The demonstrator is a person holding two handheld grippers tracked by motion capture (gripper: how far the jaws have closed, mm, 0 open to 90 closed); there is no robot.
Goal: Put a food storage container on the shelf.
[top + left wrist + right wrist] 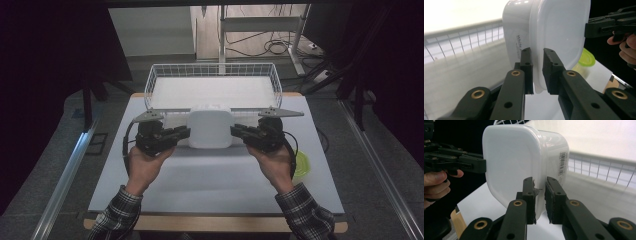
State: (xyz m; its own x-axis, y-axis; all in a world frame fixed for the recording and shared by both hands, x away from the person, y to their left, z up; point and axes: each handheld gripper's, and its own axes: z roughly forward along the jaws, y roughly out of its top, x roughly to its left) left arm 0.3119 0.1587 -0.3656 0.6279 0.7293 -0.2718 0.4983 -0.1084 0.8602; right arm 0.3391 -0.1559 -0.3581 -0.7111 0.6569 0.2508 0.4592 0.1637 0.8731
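The white tub (pixel 210 129) is held between the two tools above the surface (pixel 215 180), just in front of the wire basket (pixel 212 70). The left tool (pixel 186 132) has its jaws nearly closed on the tub's rim at one side. The right tool (pixel 235 131) pinches the rim at the opposite side the same way, and a green lid (pixel 303 165) lies on the surface near the right hand (pixel 272 162).

Lab test bench, metal frame rails (pixel 62 182), floor cables (pixel 272 47), dark curtains (pixel 55 50)
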